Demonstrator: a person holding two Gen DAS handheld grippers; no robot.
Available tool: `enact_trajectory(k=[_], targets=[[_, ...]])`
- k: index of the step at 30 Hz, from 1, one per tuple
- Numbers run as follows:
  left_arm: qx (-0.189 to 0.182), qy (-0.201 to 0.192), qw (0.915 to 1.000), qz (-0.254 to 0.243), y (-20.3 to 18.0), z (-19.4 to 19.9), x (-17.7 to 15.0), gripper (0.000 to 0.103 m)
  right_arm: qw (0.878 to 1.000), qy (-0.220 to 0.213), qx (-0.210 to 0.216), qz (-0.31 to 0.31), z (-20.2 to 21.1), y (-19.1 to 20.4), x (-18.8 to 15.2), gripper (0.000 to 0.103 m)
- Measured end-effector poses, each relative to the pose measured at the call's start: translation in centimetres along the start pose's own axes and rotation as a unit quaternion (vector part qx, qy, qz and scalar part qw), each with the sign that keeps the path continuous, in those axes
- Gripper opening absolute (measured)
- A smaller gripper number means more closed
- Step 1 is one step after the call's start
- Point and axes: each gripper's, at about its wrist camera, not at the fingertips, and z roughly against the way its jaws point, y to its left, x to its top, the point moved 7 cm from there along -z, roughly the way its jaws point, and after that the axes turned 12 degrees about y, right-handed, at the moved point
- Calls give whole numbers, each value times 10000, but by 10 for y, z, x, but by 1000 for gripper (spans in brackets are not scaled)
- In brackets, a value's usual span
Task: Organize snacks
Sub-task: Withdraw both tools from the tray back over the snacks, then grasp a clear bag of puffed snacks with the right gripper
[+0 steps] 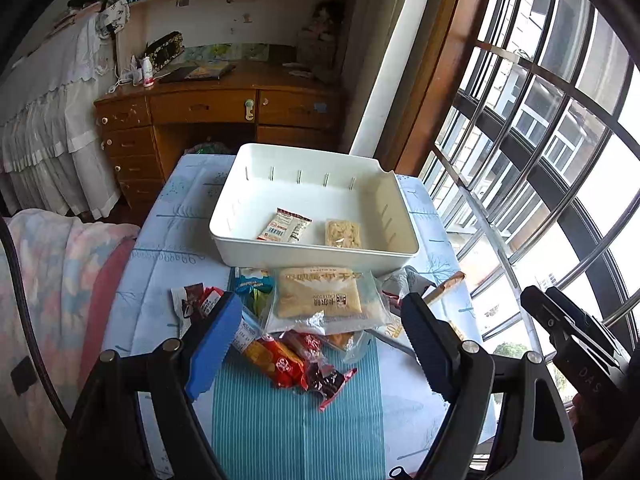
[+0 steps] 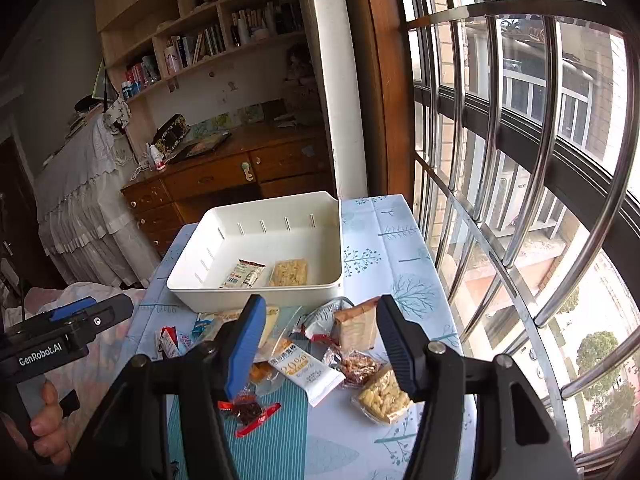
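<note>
Left gripper (image 1: 316,340): jaws wide apart, empty, above the snack pile (image 1: 308,320); right gripper (image 2: 320,344): jaws apart, empty, likewise. White bin (image 1: 240,240): just beyond pile, unobstructed, holding two packets (image 1: 285,225). Window bars (image 2: 520,184) right of both grippers; wooden desk (image 1: 208,108) far ahead.

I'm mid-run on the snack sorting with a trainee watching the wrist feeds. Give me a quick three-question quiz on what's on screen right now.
1. How many packets lie inside the white bin?
2. True or false: the left gripper is clamped on a snack.
3. Where is the big clear bag of pale crackers? A. in the bin; B. on the tablecloth just in front of the bin; C. on the wooden desk.

Key
1. Two: a printed sachet and a clear pack of pale pieces.
2. False; its jaws stand open above the pile, holding nothing.
3. B.
</note>
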Motion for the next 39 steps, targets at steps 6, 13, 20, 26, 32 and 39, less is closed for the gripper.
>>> enact_trajectory(k=[6,13,20,26,32,39], targets=[[8,124,9999,63,-5,9,-28,81,9999,113,17,6,10,-4,-25,59],[-125,424,9990,107,-7,9,-50,83,9995,325,-30,-41,12,-9,-53,59],[-422,852,9953,183,-8,-5,-53,83,9981,583,-117,-185,10,-12,-75,59],[-595,1230,9902,304,-1,-20,-40,83,9952,802,-265,-490,4,-16,-81,63],[-728,1654,9827,408,11,-32,-25,83,9889,1085,-346,-957,-2,-18,-85,67],[-932,2130,9722,282,17,-46,-22,83,9721,1429,-438,-1810,-16,-28,-95,70]])
